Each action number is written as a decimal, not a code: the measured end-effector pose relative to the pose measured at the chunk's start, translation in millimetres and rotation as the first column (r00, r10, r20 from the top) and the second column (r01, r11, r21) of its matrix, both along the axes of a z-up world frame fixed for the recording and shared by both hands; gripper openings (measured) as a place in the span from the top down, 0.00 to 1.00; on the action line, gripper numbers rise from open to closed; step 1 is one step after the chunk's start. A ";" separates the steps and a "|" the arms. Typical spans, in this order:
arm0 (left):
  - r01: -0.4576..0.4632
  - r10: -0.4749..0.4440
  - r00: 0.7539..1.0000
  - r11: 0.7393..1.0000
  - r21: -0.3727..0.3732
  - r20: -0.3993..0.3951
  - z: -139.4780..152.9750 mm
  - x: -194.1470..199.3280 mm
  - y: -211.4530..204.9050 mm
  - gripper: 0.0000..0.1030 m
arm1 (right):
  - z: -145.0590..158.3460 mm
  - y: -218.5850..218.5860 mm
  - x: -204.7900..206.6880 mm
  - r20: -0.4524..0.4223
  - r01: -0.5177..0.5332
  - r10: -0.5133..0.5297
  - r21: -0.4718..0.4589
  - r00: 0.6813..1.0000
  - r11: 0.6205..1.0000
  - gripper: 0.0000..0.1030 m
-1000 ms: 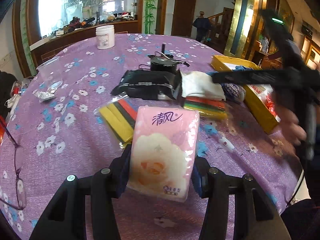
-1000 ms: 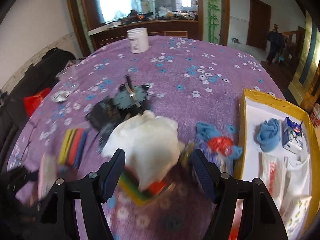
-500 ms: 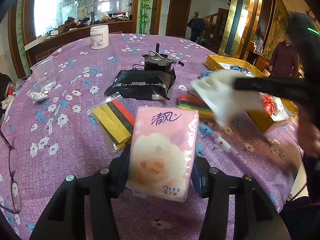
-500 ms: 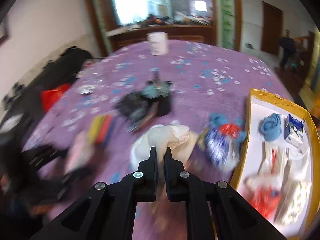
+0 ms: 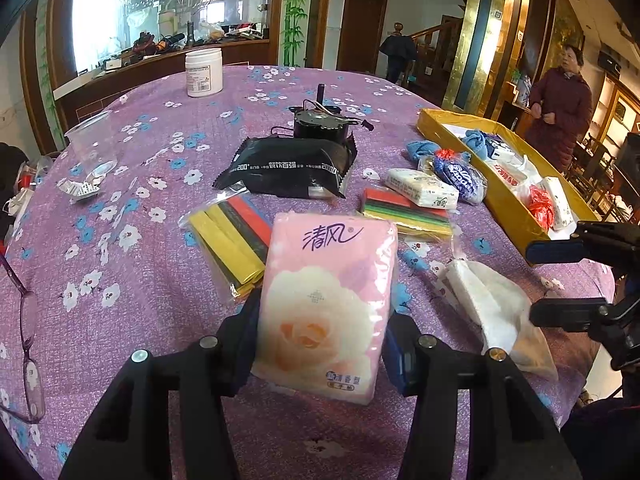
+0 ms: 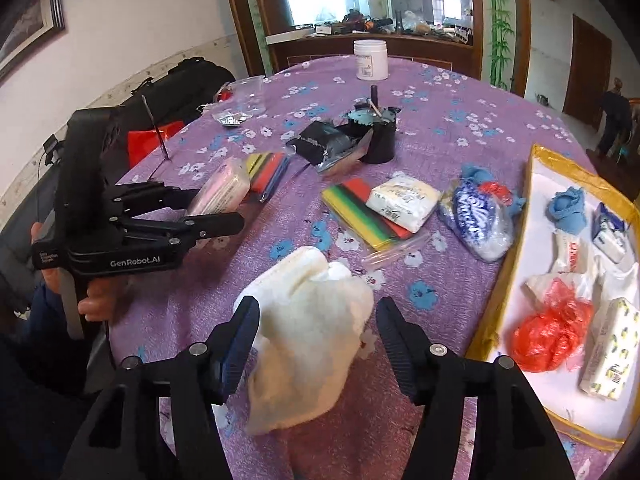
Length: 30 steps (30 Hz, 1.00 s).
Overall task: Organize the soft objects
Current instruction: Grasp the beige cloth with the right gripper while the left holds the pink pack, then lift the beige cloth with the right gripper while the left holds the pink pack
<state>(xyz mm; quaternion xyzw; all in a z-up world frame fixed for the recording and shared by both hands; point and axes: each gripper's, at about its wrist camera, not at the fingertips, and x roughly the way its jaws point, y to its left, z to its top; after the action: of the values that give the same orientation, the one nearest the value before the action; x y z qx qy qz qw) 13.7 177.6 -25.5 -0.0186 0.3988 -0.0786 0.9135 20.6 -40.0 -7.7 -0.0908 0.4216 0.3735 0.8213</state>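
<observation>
Pink tissue pack (image 5: 326, 304) clamped upright in left gripper (image 5: 320, 344). White cloth (image 6: 308, 336) lies on the tablecloth (image 6: 460, 128) between the spread jaws of right gripper (image 6: 316, 344) (untouched on both sides); yellow tray (image 6: 500, 320) to its right.

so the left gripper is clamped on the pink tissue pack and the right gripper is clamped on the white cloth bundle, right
Not quite. The left gripper is clamped on the pink rose-printed tissue pack, but the right gripper is open: in the right wrist view its jaws stand apart on either side of the white cloth bundle, which lies on the purple floral tablecloth with a visible gap at the right finger.
</observation>
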 end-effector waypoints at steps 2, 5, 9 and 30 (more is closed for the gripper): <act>0.003 -0.003 1.000 1.000 -0.001 0.002 0.2 0.0 0.1 0.50 | -7.7 11.1 2.3 -0.007 -0.010 0.010 -0.030 1.000 0.999 0.37; 0.005 -0.005 1.000 1.000 -0.001 0.003 0.0 -0.4 -0.1 0.50 | -17.6 22.4 4.5 -0.011 0.006 -0.007 -0.070 1.000 0.998 0.37; 0.004 -0.004 1.000 1.000 0.001 0.003 0.2 -0.5 -0.1 0.50 | -23.1 31.7 2.0 0.007 0.023 -0.022 -0.139 1.000 0.990 0.68; 0.008 -0.008 1.000 1.000 0.027 -0.002 -1.4 -0.6 -4.2 0.50 | -28.9 16.6 -3.7 0.015 0.246 -0.246 -0.093 0.969 0.965 0.68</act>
<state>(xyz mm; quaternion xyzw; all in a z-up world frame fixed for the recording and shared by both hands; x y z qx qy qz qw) 13.2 173.3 -26.9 -0.0046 0.4006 -0.0769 0.9130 16.9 -23.3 -36.5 -0.0769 0.4456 0.2484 0.8566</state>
